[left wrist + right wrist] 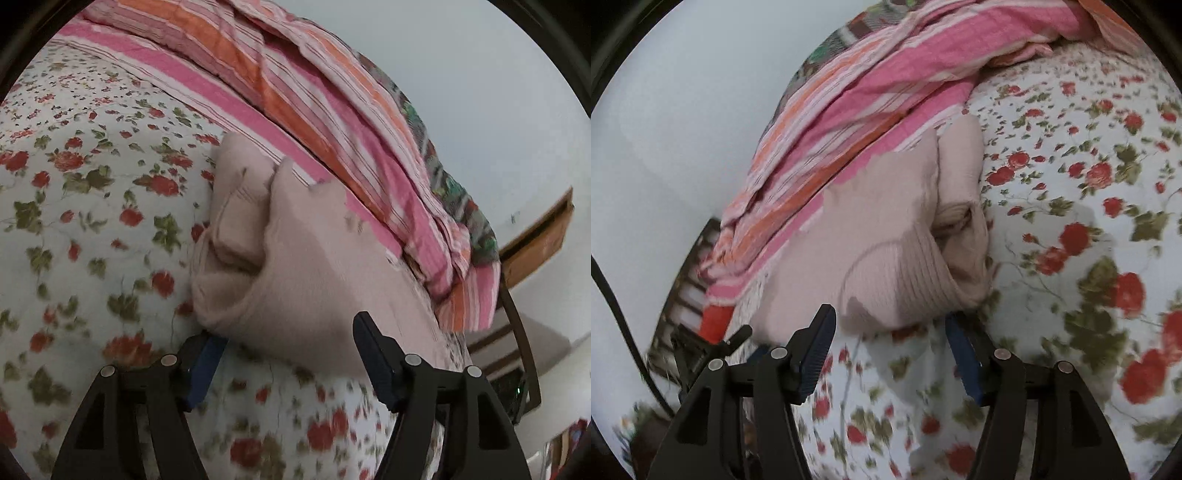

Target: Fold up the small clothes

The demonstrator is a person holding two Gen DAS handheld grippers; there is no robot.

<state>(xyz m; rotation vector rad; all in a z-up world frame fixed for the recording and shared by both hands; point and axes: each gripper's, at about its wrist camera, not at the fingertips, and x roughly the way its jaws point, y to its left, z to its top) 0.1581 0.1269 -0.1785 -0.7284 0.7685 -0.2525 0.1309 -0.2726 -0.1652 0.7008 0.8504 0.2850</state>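
A pale pink, ribbed knit garment, bundled into a soft rounded heap, is being seen lying on the white bedsheet printed with red roses and green leaves, with its far edge touching the pink, orange and white striped blanket that is piled along the back of the bed. In the left wrist view the left gripper is being held with its jaws spread; its left blue pad is sitting just under the near hem of the garment, its right finger stands in front of the cloth, and nothing is being pinched. The garment is being judged as light, limp and stretchy: it is likely to sag and drape when lifted, and the loose folded layers at its left side are likely to slide apart if only the top one is caught. In the right wrist view the same garment is showing a ribbed cuff or hem at its near edge, and the right gripper is likewise being held spread, apart from the cloth, with the hem just beyond its tips. A hold is being judged best at that thicker ribbed edge, one gripper near each end, so that the knit is being kept taut rather than bunched.
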